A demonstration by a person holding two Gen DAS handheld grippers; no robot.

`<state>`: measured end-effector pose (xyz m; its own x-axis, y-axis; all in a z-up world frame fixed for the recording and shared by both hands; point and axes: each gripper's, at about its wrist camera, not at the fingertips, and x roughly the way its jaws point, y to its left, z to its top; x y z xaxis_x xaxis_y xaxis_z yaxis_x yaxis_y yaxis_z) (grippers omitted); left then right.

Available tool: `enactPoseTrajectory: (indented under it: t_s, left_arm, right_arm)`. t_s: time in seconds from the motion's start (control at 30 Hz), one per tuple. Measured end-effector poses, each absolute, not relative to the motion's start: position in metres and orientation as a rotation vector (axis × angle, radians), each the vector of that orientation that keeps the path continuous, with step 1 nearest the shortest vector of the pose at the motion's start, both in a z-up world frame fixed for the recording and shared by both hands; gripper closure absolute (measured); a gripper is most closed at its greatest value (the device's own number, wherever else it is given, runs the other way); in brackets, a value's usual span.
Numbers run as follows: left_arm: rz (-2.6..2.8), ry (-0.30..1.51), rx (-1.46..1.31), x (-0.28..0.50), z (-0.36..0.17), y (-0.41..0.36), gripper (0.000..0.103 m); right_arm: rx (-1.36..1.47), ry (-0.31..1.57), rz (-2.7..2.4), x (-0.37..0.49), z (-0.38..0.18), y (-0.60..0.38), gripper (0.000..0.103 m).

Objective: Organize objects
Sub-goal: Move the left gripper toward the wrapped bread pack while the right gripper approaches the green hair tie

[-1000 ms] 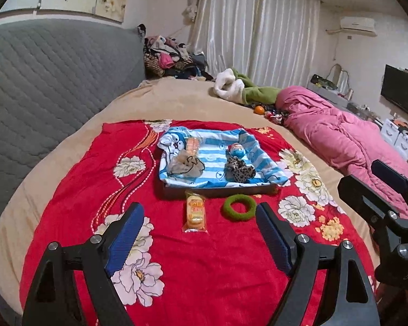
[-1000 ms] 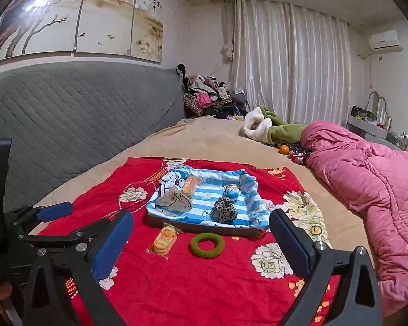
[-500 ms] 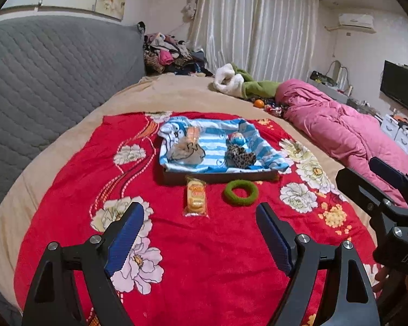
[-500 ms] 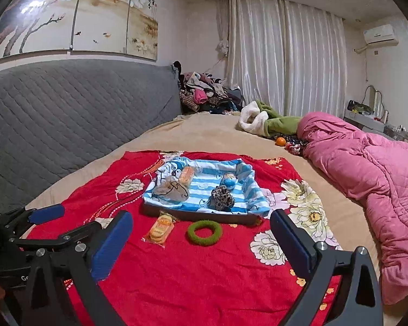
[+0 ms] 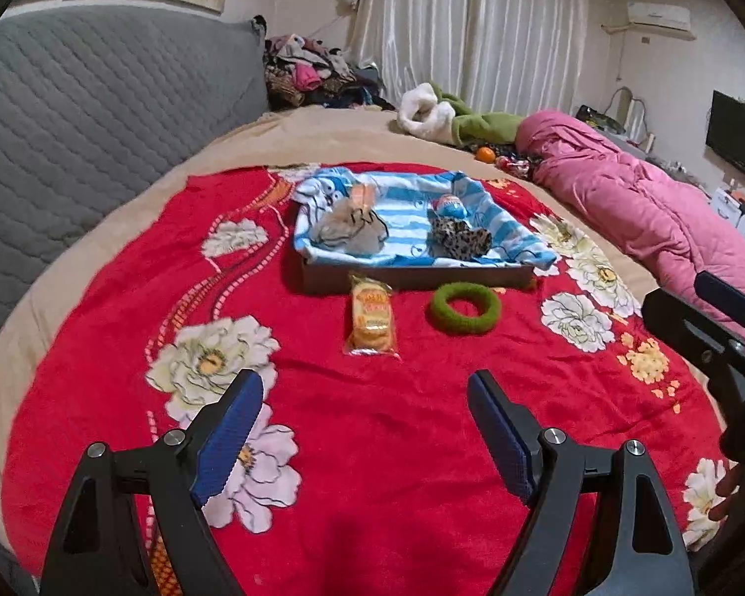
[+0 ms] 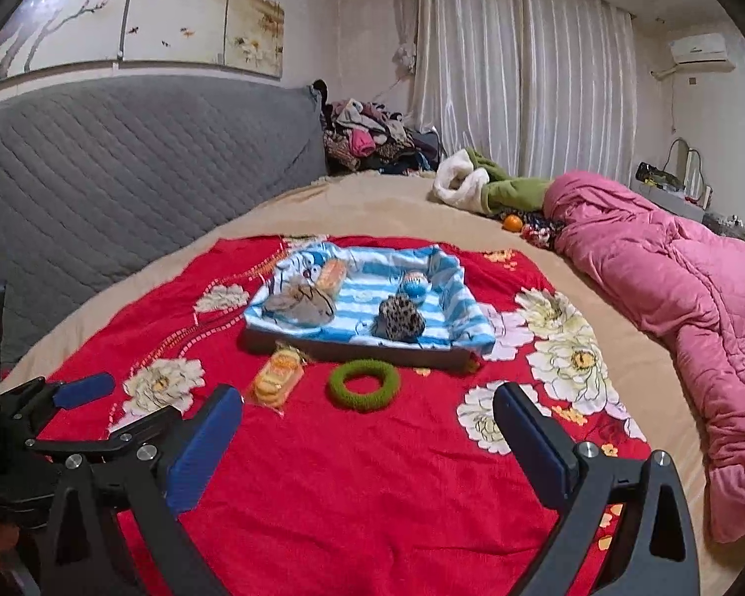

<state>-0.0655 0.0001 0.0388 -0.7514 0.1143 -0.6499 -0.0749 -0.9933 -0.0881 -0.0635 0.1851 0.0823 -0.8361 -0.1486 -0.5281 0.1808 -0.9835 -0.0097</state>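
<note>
You are in the approach step: both tools hang above the red blanket [image 5: 372, 447], and nothing is picked yet. The left gripper [image 5: 365, 427] and the right gripper [image 6: 367, 442] both have jaws wide apart and empty. The tray [image 5: 417, 275] already holds a grey pouch [image 5: 350, 233], a leopard piece [image 5: 459, 243], a blue ball [image 5: 447, 204] and one snack. Just in front of the tray lie the ring [image 5: 464, 308] and the snack pack [image 5: 371, 315]; I think you must lower onto one next.

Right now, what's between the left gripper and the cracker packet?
Only bare red blanket lies between the open left gripper and the cracker packet, in the left wrist view.
</note>
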Motion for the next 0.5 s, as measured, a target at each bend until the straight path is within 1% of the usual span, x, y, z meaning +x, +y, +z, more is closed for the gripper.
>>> enactPoseTrajectory:
  t_s: [0.5]
  left_arm:
    - [2.796,-0.064,-1.205,-0.098,-0.001,0.006,0.018]
  right_arm:
    - [0.938,0.102,-2.833,-0.091,0.043,0.187,0.001]
